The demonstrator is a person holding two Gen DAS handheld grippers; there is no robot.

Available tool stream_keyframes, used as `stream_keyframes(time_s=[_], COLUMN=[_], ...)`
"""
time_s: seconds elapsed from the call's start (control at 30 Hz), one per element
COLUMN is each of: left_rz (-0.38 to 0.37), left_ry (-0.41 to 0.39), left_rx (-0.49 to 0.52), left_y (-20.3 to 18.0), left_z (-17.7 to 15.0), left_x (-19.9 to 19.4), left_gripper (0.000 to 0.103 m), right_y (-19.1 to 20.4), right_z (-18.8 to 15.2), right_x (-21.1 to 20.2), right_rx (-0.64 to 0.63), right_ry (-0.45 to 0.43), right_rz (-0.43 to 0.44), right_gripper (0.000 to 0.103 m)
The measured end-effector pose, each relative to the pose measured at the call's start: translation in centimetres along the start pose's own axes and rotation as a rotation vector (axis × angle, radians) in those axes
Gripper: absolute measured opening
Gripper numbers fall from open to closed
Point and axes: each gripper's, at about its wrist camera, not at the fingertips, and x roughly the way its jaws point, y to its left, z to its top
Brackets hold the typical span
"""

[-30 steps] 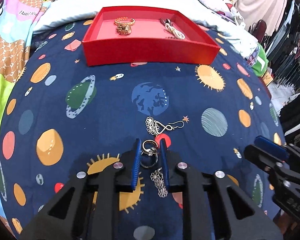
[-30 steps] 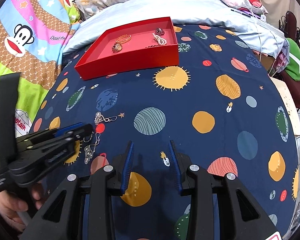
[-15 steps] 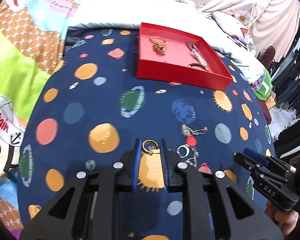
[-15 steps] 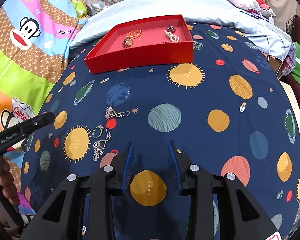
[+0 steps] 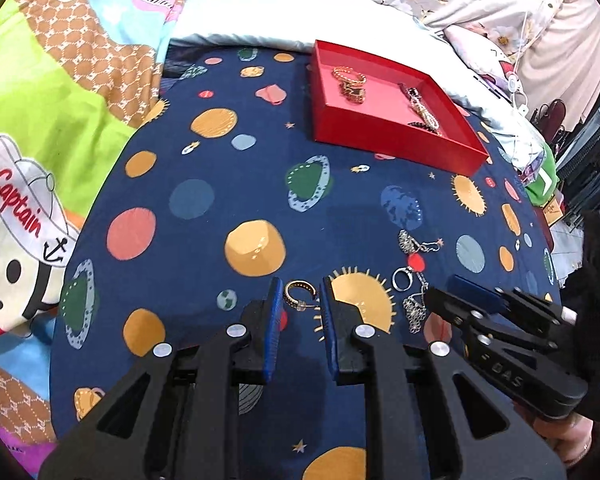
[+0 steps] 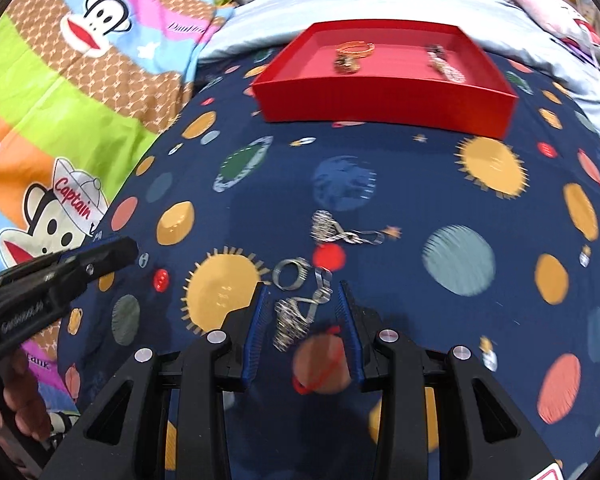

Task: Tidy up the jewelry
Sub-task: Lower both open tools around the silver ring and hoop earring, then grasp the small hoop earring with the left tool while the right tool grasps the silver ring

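My left gripper (image 5: 300,294) is shut on a small gold hoop earring (image 5: 298,293), held above the space-print cloth. My right gripper (image 6: 302,304) is open, its jaws on either side of a silver filigree earring (image 6: 294,318) on the cloth. A silver ring (image 6: 291,274) lies just beyond it, and a second silver filigree earring (image 6: 340,229) farther off. The red tray (image 6: 384,98) at the far side holds a gold bracelet (image 6: 352,54) and a beaded piece (image 6: 444,66). The tray (image 5: 396,140) also shows in the left wrist view, with the silver pieces (image 5: 414,296) at right.
The cloth (image 5: 204,216) is dark blue with planets and suns. Cartoon bedding (image 6: 60,92) lies to the left and a pale blue pillow (image 5: 268,32) behind the tray. Clothes and clutter (image 5: 572,152) sit off the right edge.
My left gripper lifted the gold earring away from the silver pieces and carried it left. My right gripper moved left and down over the silver filigree earring.
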Motion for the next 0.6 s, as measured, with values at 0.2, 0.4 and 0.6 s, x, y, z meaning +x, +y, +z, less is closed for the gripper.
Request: stream_keyframes(time_s=[0.2,0.4,0.6], left_rz=[0.0,-0.006,-0.018], left_ry=[0.008,0.015,0.014], left_rx=[-0.018,-0.02,-0.014], left_y=[0.9,1.1,0.9], left_z=[-0.5,-0.9,-1.0], left_x=[-0.1,-0.1,0.0], left_gripper=[0.018,0.018,0.018], right_y=[1.1,1.3,1.1], right_z=[0.9,1.2,1.2], right_x=[1.7,2.9,2.1], right_rx=[-0.032,-0.038,-0.029], right_ry=[0.021,0.044,0.016], right_rz=[0.006,-0.006,-0.022], right_gripper=[0.024,0.022,0.021])
